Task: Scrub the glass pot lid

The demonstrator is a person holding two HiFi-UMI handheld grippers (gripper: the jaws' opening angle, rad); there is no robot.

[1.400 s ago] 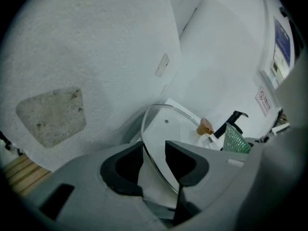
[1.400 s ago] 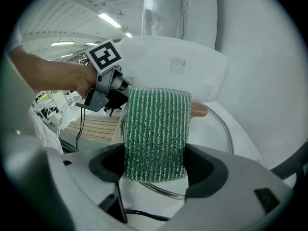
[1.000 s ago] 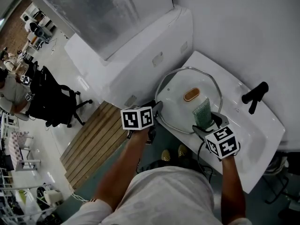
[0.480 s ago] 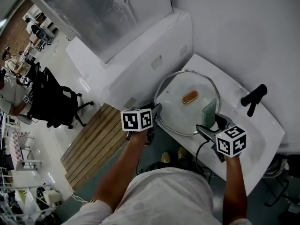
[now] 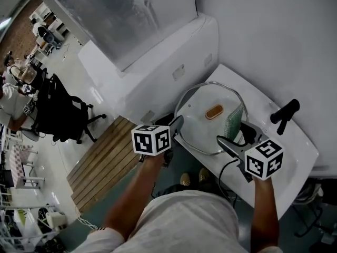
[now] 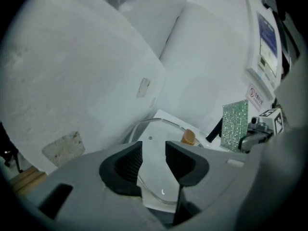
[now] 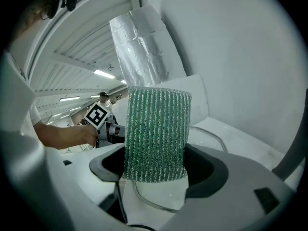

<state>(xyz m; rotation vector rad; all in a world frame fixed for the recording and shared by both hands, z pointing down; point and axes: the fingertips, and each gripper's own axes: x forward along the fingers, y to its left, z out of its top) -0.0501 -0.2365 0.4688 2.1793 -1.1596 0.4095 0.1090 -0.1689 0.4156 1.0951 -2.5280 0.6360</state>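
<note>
The glass pot lid (image 5: 202, 128) with its brown knob (image 5: 214, 111) lies tilted over the white sink (image 5: 295, 141). My left gripper (image 5: 176, 123) sits at the lid's near-left rim. In the left gripper view its jaws (image 6: 154, 160) stand a narrow way apart, and the lid (image 6: 161, 134) runs under them. Whether the pads press on the rim does not show. My right gripper (image 5: 237, 133) is shut on a green scrub sponge (image 5: 233, 121), held upright just above the lid's right side. The sponge (image 7: 156, 129) fills the right gripper's (image 7: 156, 165) jaws.
A black faucet (image 5: 284, 114) stands at the sink's far right. A white cabinet (image 5: 158, 67) adjoins the sink on the left. Below are a wooden slatted platform (image 5: 105, 162) and a black office chair (image 5: 60, 115). The wall rises close behind the sink.
The sponge lay flat on the lid's right side; it now stands upright, lifted off the glass. Both grippers have risen towards the head camera. The left jaws stay at the rim.
</note>
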